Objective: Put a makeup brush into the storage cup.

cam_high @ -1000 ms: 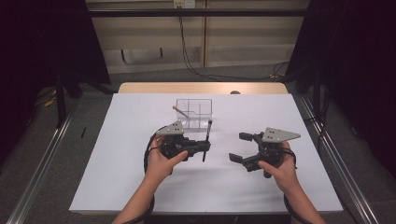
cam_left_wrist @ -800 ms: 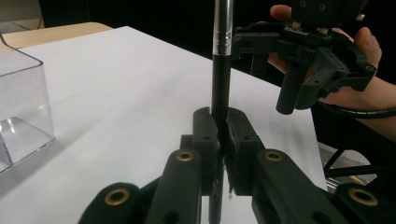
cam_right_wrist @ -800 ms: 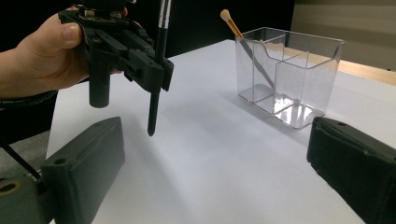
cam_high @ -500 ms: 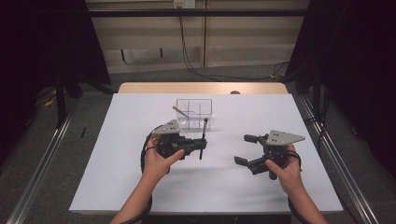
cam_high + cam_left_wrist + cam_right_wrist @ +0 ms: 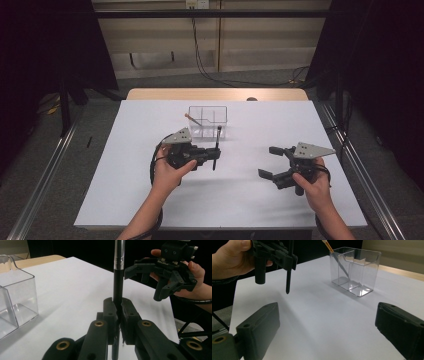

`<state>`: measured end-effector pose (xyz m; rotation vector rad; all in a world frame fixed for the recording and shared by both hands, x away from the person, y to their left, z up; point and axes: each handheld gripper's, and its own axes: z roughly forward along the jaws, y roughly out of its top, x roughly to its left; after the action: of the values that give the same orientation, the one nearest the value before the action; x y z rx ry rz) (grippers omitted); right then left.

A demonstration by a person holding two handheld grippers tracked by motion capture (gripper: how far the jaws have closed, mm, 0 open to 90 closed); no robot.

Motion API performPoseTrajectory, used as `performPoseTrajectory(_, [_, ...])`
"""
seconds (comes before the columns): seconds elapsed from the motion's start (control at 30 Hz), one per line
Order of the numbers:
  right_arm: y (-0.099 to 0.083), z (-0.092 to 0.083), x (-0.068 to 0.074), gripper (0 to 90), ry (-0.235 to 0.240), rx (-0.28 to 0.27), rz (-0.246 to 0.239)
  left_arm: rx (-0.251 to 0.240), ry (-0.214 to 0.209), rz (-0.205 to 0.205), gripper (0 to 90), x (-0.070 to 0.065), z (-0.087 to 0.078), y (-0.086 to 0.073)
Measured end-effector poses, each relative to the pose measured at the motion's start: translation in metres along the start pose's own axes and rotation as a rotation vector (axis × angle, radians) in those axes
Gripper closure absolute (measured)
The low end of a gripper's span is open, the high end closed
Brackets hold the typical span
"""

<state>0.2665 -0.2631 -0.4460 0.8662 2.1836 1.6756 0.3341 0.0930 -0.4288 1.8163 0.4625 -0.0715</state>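
Just in front of clear organizer (image 5: 207, 121): my left gripper (image 5: 212, 156) clamped tight on black pen (image 5: 216, 148), pen upright, tip down, clear of table, likely so it can drop straight into a compartment. Orange-tipped stick (image 5: 192, 118) already leans in organizer's left compartment. Well right of organizer: my right gripper (image 5: 272, 162), jaws spread wide, empty, hovers low over white table (image 5: 125, 190), probably standing by.

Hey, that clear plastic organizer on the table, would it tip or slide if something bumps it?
The clear organizer looks thin-walled and nearly empty, so probably light and apt to slide on the smooth white table. Its flat base likely resists tipping. The stick leaning inside would probably rattle.
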Motion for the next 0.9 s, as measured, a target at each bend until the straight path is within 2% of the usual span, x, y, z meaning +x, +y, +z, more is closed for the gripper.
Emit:
performPoseTrajectory(0.3, [-0.007,-0.014,-0.005,6.3,-0.045,-0.002,0.015,-0.013,0.007,-0.001,84.0,0.001,-0.001,0.002])
performPoseTrajectory(0.47, [-0.009,-0.019,-0.006,6.2,-0.073,0.019,0.021,-0.026,0.016,0.004,84.0,0.002,-0.004,0.003])
performPoseTrajectory(0.9, [-0.014,-0.033,-0.007,6.4,-0.102,0.016,0.026,-0.049,0.029,0.007,84.0,0.006,-0.008,0.005])
